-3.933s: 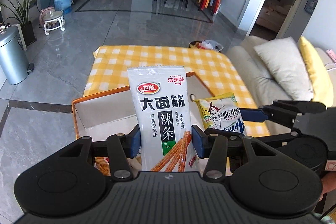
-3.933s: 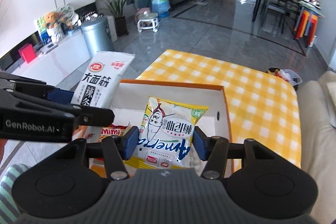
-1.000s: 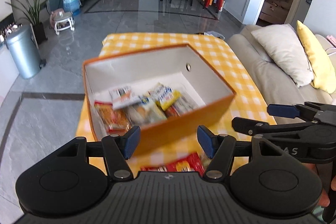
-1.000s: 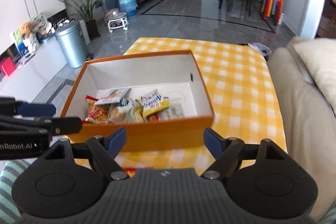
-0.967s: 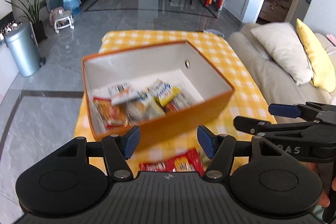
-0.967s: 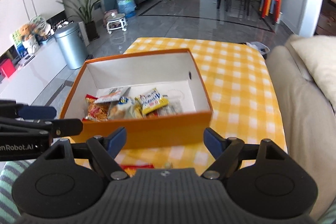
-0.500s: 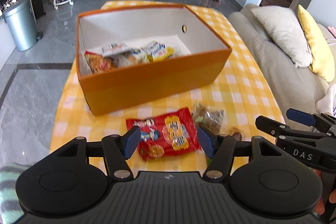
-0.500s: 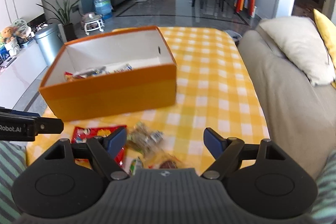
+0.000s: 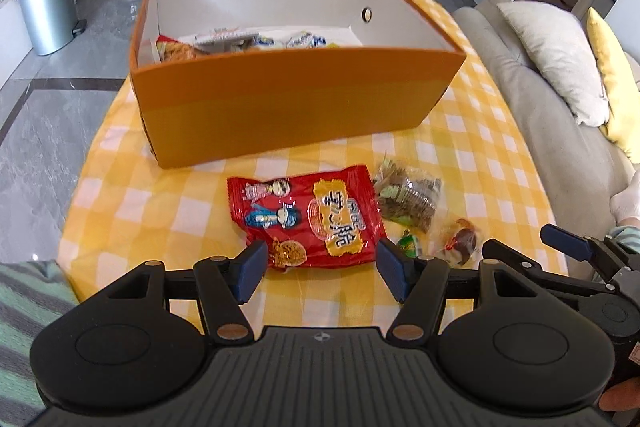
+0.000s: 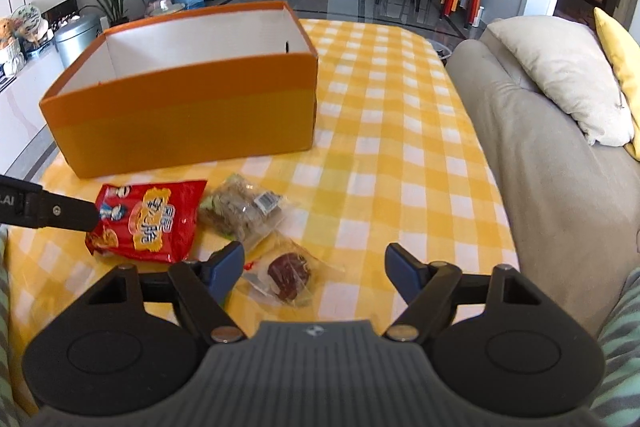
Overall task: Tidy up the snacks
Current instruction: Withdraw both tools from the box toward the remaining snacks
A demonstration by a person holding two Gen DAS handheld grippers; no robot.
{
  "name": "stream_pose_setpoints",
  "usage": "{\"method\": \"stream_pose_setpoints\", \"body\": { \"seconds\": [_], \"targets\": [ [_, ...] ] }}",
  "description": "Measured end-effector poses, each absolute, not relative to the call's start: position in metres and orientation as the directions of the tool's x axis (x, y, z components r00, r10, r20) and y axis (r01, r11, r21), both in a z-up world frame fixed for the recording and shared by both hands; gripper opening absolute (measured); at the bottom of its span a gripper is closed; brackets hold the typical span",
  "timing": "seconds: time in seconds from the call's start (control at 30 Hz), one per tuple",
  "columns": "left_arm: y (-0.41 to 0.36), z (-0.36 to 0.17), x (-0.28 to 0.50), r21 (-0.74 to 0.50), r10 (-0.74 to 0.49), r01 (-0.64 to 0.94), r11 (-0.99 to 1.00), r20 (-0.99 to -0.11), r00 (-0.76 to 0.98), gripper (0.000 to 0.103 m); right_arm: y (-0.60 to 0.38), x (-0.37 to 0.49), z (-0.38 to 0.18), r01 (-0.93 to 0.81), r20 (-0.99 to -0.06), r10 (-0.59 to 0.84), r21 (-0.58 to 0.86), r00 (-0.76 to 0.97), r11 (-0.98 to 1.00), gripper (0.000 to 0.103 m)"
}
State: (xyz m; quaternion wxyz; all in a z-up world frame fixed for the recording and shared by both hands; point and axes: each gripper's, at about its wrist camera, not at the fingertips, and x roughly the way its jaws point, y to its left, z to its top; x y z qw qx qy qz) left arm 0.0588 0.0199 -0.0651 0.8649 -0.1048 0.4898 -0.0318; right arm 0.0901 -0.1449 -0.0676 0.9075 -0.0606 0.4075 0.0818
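An orange box (image 9: pixel 288 99) stands on the yellow checked table, with several snack packs (image 9: pixel 240 41) inside at its left end. In front of it lie a red snack bag (image 9: pixel 306 219), a clear pack of brown crackers (image 9: pixel 406 197), a small green pack (image 9: pixel 410 243) and a clear pack with a dark brown piece (image 9: pixel 460 241). My left gripper (image 9: pixel 322 269) is open and empty, its jaws at the red bag's near edge. My right gripper (image 10: pixel 316 273) is open and empty, just right of the dark-piece pack (image 10: pixel 288 273). The red bag (image 10: pixel 146 225) and cracker pack (image 10: pixel 240 213) lie to its left.
A grey sofa (image 10: pixel 552 163) with a beige cushion (image 10: pixel 560 71) and a yellow one runs along the table's right edge. A metal bin (image 9: pixel 44 7) stands on the floor at far left. The box (image 10: pixel 188 115) sits at the table's left half.
Both grippers have let go of their packs into the box, pulled back and dropped low toward the loose snacks at the table's near edge. Both are now open and empty.
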Motion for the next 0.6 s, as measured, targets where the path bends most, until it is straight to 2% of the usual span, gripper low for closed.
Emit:
{"method": "stream_pose_setpoints", "body": {
  "seconds": [0.23,0.37,0.47,0.6],
  "targets": [
    [0.020,-0.077,0.064,-0.186,-0.128,-0.063,0.981,-0.848,0.514,0.079,-0.140,0.097,-0.079,-0.230,-0.774,0.137,-0.012,0.618,0.973,0.064],
    [0.027,-0.083,0.073,-0.141,-0.088,-0.067,0.988,-0.858,0.506,0.080,-0.138,0.101,-0.084,-0.236,-0.785,0.133,-0.018,0.605,0.971,0.063],
    [0.038,-0.093,0.083,-0.191,-0.121,-0.106,0.976,-0.875,0.469,0.080,-0.139,0.105,-0.089,-0.228,-0.794,0.105,-0.043,0.599,0.973,0.063],
    [0.041,-0.104,0.089,-0.238,-0.160,-0.124,0.963,-0.881,0.446,0.080,-0.145,0.111,-0.095,-0.215,-0.811,0.123,-0.004,0.572,0.977,0.064]
  ]
}}
